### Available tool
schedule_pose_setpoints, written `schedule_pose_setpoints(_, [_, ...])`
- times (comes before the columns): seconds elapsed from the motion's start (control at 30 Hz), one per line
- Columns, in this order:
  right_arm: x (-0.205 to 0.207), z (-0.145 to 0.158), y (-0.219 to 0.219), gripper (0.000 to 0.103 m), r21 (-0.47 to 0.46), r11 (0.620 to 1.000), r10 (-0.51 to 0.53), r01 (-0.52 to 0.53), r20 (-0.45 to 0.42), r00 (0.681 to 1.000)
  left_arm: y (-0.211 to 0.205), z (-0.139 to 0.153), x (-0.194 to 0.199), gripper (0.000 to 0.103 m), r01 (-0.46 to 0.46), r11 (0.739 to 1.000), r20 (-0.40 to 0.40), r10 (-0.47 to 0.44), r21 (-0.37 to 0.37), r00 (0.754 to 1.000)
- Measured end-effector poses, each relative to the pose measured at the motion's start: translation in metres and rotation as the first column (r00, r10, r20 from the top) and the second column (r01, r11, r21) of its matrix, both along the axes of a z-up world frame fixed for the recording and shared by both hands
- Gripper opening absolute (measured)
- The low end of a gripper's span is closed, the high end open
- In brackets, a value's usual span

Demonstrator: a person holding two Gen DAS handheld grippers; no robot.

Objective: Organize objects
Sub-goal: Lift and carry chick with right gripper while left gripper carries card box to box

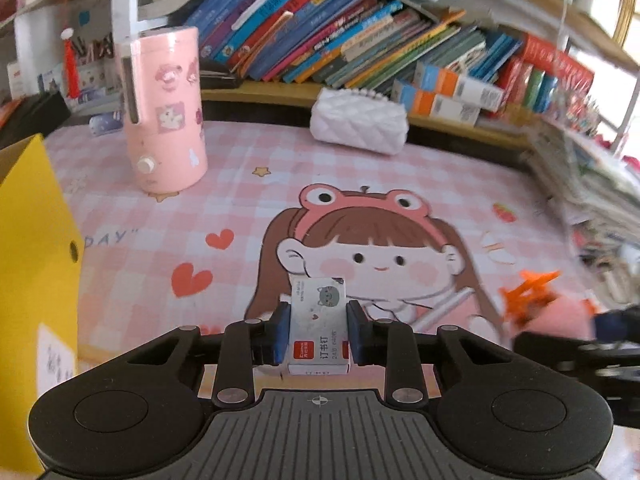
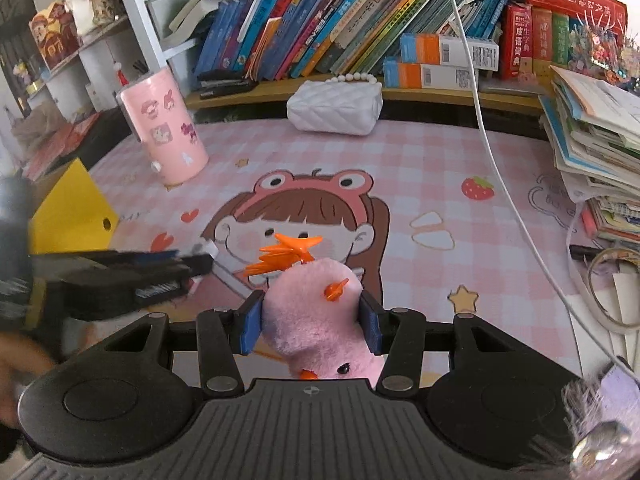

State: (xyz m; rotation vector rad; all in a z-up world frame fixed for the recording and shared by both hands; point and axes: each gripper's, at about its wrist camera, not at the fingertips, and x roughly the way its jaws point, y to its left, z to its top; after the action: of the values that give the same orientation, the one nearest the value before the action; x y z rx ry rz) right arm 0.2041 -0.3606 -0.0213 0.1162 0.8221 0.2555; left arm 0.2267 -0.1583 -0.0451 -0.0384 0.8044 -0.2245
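While both grippers are loaded, the scene is set out from the grippers outward, with places given from the yellow box (image 2: 74, 210).

Left gripper (image 1: 318, 326): closed to a narrow gap on a small white staple box (image 1: 319, 330); the blue pads (image 1: 282, 330) are pressed on its two sides, and the box is held upright above the counter.

Right gripper (image 2: 312, 322): closed on a pink plush toy (image 2: 316, 312) with orange spikes; the soft body is squeezed between the pads and bulges above them.

Position of held things: both are carried over the printed pink mat (image 2: 420, 168), well to the right of the yellow box; the left gripper is seen blurred just beside that box in the right wrist view.

Yellow box: open-topped, at the mat's left edge; whether anything lies inside cannot be told.

Further out: a pink cylinder (image 1: 166, 112) with stickers stands behind the yellow box; a white quilted bag (image 1: 360, 120) lies far right of it, below a shelf of books (image 2: 320, 28).

Step in hand: judged to be the carry after pick-up, with two items lifted and not yet put away.

Next move: a destination is needed; the yellow box is the likely one, so each gripper would have to be brought over its open top and opened there, the staple box first as the nearer.
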Motion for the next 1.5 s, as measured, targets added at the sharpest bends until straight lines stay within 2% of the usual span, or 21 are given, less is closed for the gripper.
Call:
schedule_pose_setpoints(0.23, [-0.029, -0.002, 0.015, 0.046, -0.045, 0.999, 0.009, -0.01, -0.025, 1.0, 0.019, 0.018, -0.053, 0.027, -0.002, 0.996, -0.028, 0.0, -0.085, 1.0])
schedule_pose_setpoints(0.47, [-0.059, 0.002, 0.04, 0.046, -0.059, 0.998, 0.009, -0.012, -0.042, 0.999, 0.046, 0.017, -0.097, 0.027, -0.045, 0.985, -0.078, 0.033, -0.165, 0.996])
schedule_pose_setpoints(0.67, [-0.087, 0.007, 0.07, 0.046, -0.061, 0.998, 0.026, -0.029, -0.044, 0.999, 0.077, 0.025, -0.133, 0.027, -0.062, 0.981, -0.052, 0.054, -0.183, 0.997])
schedule_pose_setpoints(1.13, [-0.156, 0.01, 0.143, 0.046, -0.073, 0.994, 0.078, -0.083, -0.072, 0.994, 0.153, 0.032, -0.208, 0.027, -0.121, 0.97, -0.05, 0.113, -0.211, 0.992])
schedule_pose_setpoints(1.5, [-0.198, 0.012, 0.194, 0.046, -0.065, 0.988, 0.134, -0.138, -0.07, 0.989, 0.203, 0.04, -0.25, 0.027, -0.168, 0.963, -0.026, 0.166, -0.212, 0.986])
